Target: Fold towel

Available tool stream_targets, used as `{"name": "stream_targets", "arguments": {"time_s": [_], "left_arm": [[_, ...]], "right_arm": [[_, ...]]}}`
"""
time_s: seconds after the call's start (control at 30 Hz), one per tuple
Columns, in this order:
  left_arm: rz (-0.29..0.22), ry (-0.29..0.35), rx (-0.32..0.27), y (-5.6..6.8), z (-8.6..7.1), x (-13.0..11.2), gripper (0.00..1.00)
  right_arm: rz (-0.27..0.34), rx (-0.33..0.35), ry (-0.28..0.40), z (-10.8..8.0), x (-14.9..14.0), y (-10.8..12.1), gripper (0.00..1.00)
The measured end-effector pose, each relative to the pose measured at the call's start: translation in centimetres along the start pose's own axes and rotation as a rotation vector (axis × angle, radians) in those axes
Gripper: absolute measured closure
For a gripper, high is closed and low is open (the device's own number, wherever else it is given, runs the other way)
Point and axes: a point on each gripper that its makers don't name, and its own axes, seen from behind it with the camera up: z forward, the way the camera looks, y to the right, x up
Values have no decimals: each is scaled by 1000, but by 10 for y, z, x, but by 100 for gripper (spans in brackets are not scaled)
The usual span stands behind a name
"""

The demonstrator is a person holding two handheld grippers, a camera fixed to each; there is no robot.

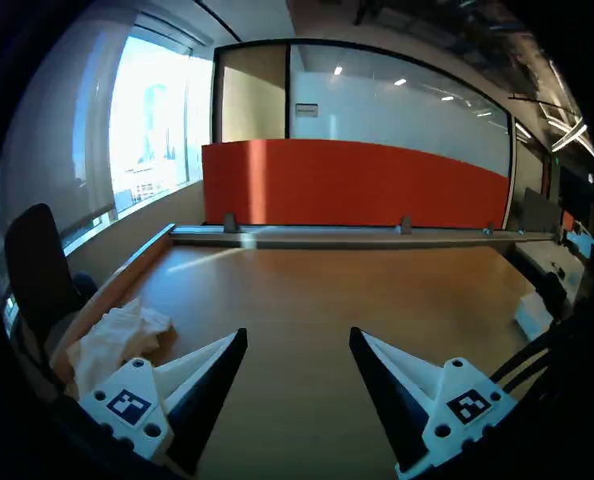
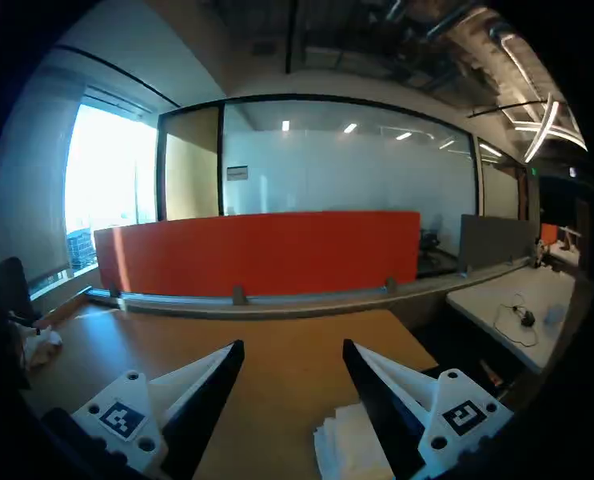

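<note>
In the left gripper view the left hand-held gripper [image 1: 297, 340] is released. Its two fingers are spread wide at the bottom of the frame, with bare wood between them and nothing in their grasp. A crumpled towel [image 1: 117, 336], pale cream, lies in a loose heap at the lower left, near the desk's [image 1: 320, 296] left edge and just beyond the left finger. A black chair [image 1: 37, 272] stands behind it at the far left. An orange partition [image 1: 352, 184] runs along the far edge of the desk.

In the right gripper view the right hand-held gripper [image 2: 293, 348] is also released, holding nothing. Folded white towels [image 2: 344, 440] lie stacked on the desk at the bottom centre, partly hidden behind the right finger. The crumpled towel sits small at the far left of that frame. A white side desk [image 2: 504, 308] with a cable [image 2: 514, 316] on it fills the right.
</note>
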Motion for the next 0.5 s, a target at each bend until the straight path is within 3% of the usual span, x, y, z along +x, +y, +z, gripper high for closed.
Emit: {"name": "stream_targets", "arguments": {"time_s": [0.27, 0.5], "left_arm": [[-22, 144, 17, -9, -4, 42, 5], [-17, 184, 3, -9, -6, 54, 5]], "right_arm": [[2, 21, 53, 1, 22, -35, 3], [-20, 43, 56, 3, 23, -55, 3]]}}
